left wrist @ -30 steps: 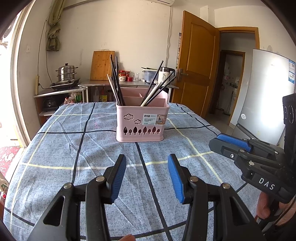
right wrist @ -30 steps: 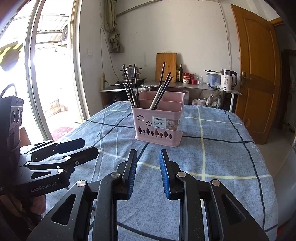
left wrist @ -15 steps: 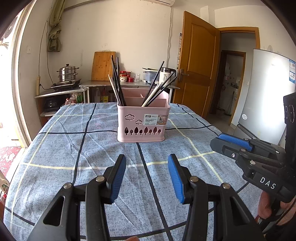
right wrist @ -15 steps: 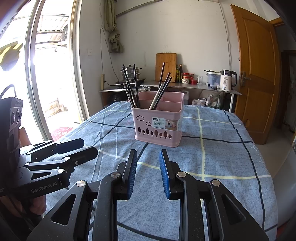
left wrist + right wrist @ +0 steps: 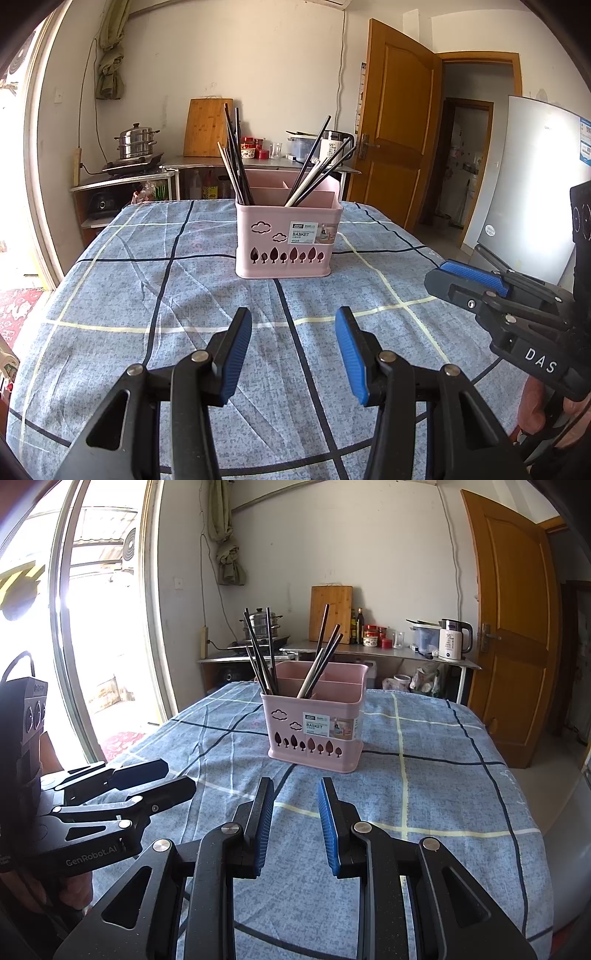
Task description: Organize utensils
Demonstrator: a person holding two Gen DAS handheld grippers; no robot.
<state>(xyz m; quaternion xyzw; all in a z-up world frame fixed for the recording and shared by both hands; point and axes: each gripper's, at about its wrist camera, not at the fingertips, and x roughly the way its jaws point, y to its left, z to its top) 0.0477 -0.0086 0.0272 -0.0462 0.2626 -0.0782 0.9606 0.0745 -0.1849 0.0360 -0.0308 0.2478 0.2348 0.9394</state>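
The pink basket (image 5: 284,236) stands upright near the middle of the desk (image 5: 122,295), toward its far edge, holding two clusters of chopsticks. The dark chopsticks (image 5: 233,155) in the left compartment stand near vertical, tips leaning slightly left; the mixed chopsticks (image 5: 314,170) in the right compartment slant up and to the right. Judged thin, rigid, light and smooth, they would likely slip or pivot; a pinch across the upper shaft, above the rim, seems best. The left tool (image 5: 293,354) is spread wide and empty; the right tool (image 5: 295,821) is parted more narrowly, also empty. Both hover well short of the basket.
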